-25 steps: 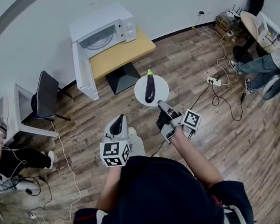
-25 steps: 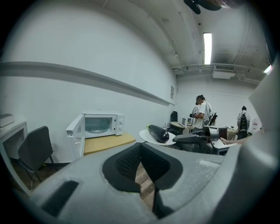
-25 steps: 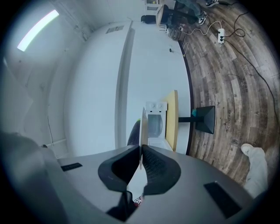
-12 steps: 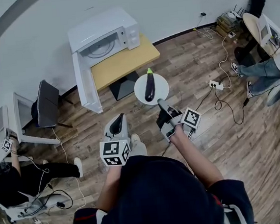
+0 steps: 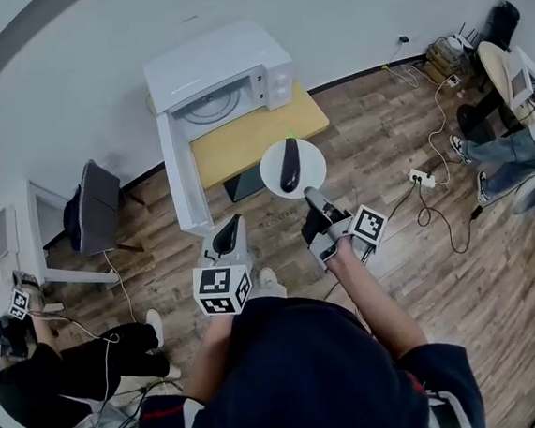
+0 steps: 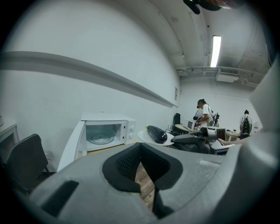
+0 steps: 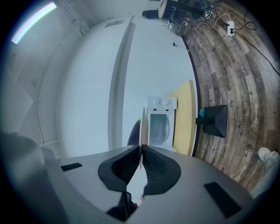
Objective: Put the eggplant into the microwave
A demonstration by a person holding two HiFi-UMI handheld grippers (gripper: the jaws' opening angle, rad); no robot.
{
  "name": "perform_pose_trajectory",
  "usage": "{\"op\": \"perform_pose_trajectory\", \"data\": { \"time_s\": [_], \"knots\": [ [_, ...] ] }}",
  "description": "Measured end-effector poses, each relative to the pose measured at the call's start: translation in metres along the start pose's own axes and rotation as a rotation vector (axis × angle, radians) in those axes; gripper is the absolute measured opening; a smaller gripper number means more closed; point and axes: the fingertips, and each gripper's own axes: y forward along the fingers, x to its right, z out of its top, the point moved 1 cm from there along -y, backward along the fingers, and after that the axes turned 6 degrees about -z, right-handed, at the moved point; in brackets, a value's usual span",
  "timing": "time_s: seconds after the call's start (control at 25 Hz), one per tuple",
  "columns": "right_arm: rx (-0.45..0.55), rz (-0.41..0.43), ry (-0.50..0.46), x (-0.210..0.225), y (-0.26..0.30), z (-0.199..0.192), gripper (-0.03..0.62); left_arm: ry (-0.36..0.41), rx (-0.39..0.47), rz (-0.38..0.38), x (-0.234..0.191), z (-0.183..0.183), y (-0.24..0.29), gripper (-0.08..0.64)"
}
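Note:
A dark purple eggplant (image 5: 288,165) lies on a round white plate (image 5: 312,174). My right gripper (image 5: 311,195) is shut on the plate's near rim and holds it level at the front edge of the yellow table (image 5: 260,134). The white microwave (image 5: 216,67) stands on that table with its door (image 5: 179,174) swung wide open to the left and its glass turntable showing. My left gripper (image 5: 231,223) hangs beside the plate, shut on nothing. The left gripper view shows the eggplant (image 6: 156,133) and the open microwave (image 6: 107,131). The right gripper view sees the plate (image 7: 141,131) edge-on between the pads.
A dark chair (image 5: 93,206) and a white desk (image 5: 43,230) stand to the left. One person (image 5: 57,370) sits low at the left, another (image 5: 515,147) at the far right. A power strip (image 5: 421,177) with cables lies on the wood floor.
The plate with the eggplant has come closer to the table and the open microwave; it now overlaps the table's front edge. Both grippers keep their grip states.

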Motion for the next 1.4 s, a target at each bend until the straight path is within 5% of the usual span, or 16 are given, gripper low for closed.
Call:
{"op": "perform_pose_trajectory", "data": {
  "time_s": [0.88,1.4],
  "knots": [
    [0.008,-0.012,-0.006,-0.02,0.125,-0.018,0.025,-0.036,0.006,-0.059,-0.104,0.021,0.044,0.014],
    [-0.088,-0.025,0.015,-0.008,0.189,0.0,0.025,-0.056,0.014,0.031,-0.14,0.034,0.078,0.014]
  ]
}}
